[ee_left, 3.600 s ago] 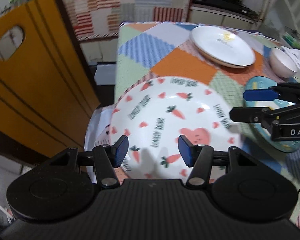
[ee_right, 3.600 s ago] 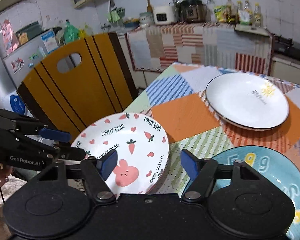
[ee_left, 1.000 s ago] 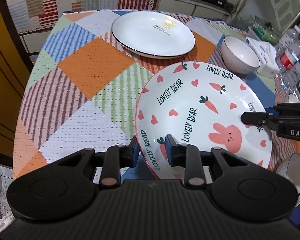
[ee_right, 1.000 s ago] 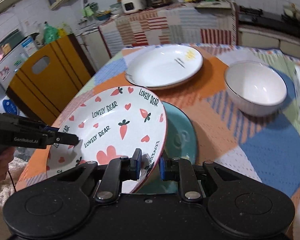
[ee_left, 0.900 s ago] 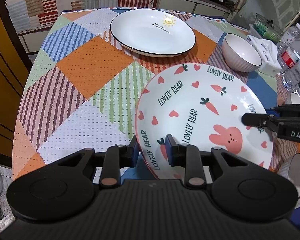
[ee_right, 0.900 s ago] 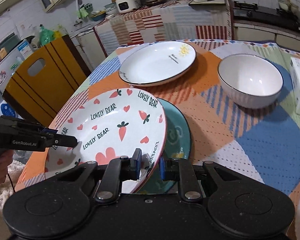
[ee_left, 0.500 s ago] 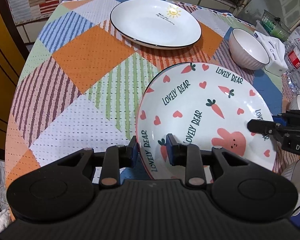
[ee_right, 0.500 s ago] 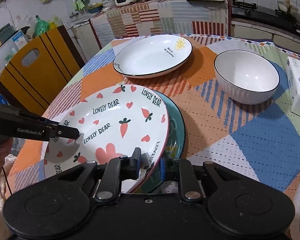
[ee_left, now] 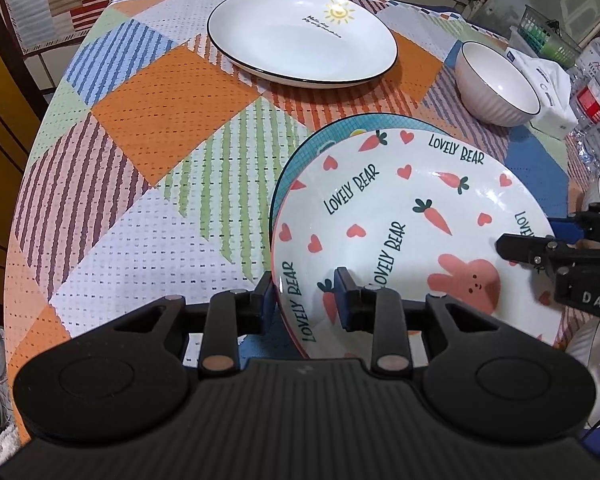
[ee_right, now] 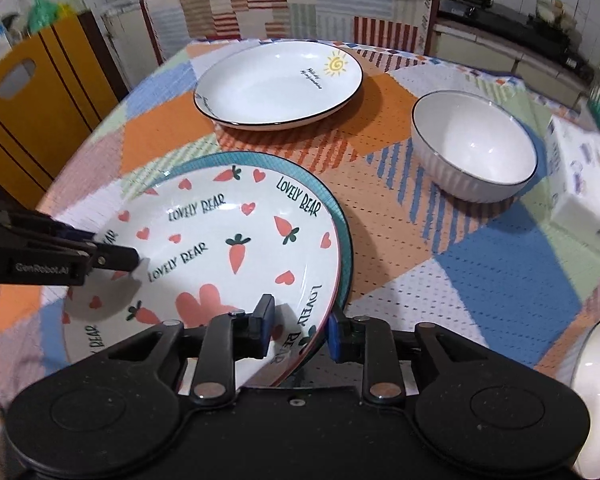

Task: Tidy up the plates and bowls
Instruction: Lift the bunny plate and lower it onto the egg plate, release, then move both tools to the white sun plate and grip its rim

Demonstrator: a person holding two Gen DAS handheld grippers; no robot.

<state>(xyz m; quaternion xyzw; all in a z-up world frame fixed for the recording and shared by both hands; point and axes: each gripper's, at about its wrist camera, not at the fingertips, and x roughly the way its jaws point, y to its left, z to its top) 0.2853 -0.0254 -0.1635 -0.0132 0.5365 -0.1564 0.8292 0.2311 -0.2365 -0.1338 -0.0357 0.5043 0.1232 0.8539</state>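
Both tongs have hold of the same carrot-and-bunny plate (ee_left: 399,216), one at each side of its rim. The left tongs (ee_left: 303,300) have their fingers a little apart with the plate's near edge between them, one finger under the rim and one on the face; whether they press it or only bracket it I cannot tell. The right tongs (ee_right: 298,330) stand the same way on the opposite rim, fingers either side of the edge, with a small gap showing on the outer side.

The plate sits over a teal-rimmed plate (ee_right: 339,216), whose border peeks out beyond the far edge, ahead of both tongs. It looks slightly tilted, the near rims raised.

Farther ahead on the patchwork-covered surface (ee_left: 148,152) lies a white plate with a sun motif (ee_left: 300,36), well apart from the stack. A white bowl (ee_right: 473,144) stands to the right of that plate, ahead of the right tongs, with a tissue pack (ee_right: 583,192) just beyond it.
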